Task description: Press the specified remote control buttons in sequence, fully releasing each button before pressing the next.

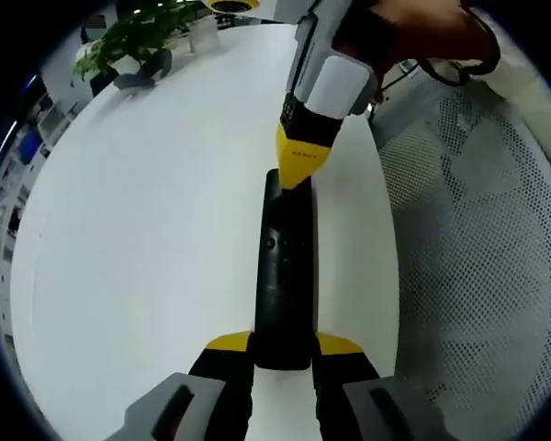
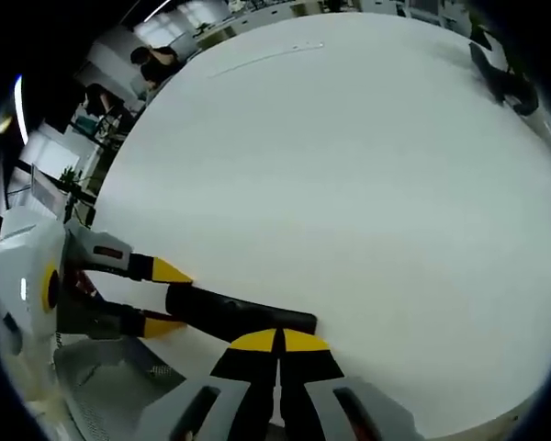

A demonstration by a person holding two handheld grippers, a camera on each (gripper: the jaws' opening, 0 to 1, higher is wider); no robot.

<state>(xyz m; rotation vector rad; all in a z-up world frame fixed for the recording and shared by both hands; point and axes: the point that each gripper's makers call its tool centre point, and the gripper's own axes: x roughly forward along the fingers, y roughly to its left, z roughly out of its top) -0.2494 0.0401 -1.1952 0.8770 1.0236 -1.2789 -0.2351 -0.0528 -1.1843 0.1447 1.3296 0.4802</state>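
A long black remote (image 1: 283, 266) lies on the white table (image 1: 147, 230), running straight away from me in the left gripper view. My left gripper (image 1: 283, 345) is shut on its near end, a yellow tip on each side. My right gripper (image 1: 299, 170) comes in from the top, held by a hand, its yellow jaws shut and the tip resting on the remote's far end. In the right gripper view the shut right gripper (image 2: 277, 339) sits just over the remote (image 2: 243, 317), while the left gripper (image 2: 165, 299) clamps the remote's left end.
A potted plant (image 1: 129, 41) stands at the far end of the table. A white mesh chair (image 1: 477, 239) sits just past the table's right edge, close to the remote. A dark object (image 2: 500, 78) lies at the table's far right. People sit in the background (image 2: 156, 64).
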